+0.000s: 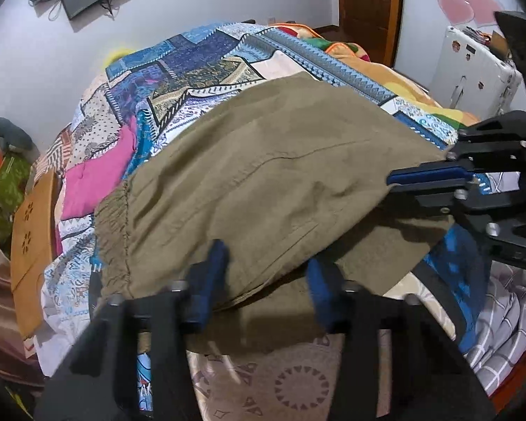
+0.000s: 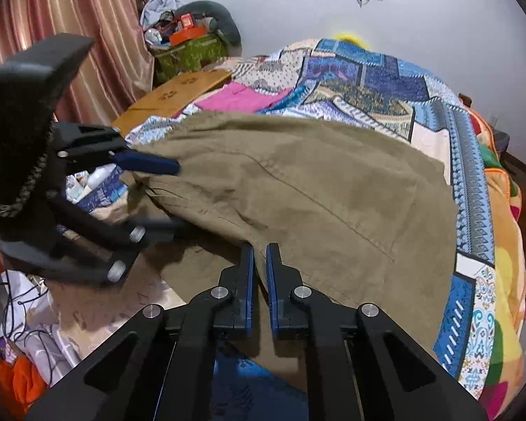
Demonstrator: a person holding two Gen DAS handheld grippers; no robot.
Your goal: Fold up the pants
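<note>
Olive-brown pants (image 1: 263,182) lie folded over on a patchwork bedspread (image 1: 179,70), elastic waistband toward the left in the left wrist view. My left gripper (image 1: 266,263) is open, its blue pads astride the near folded edge. My right gripper (image 1: 392,184) comes in from the right and is shut on the pants' edge. In the right wrist view the pants (image 2: 315,189) fill the middle; my right gripper (image 2: 260,249) pinches the near fabric edge between its blue pads. The left gripper (image 2: 179,194) is at the left with its jaws spread over the cloth.
A wooden board (image 1: 31,245) leans at the bed's left side by a curtain (image 2: 70,17). A cluttered basket (image 2: 189,45) stands in the corner. A white suitcase (image 1: 473,66) is at the far right. Checked cloth (image 1: 501,326) lies at the near right.
</note>
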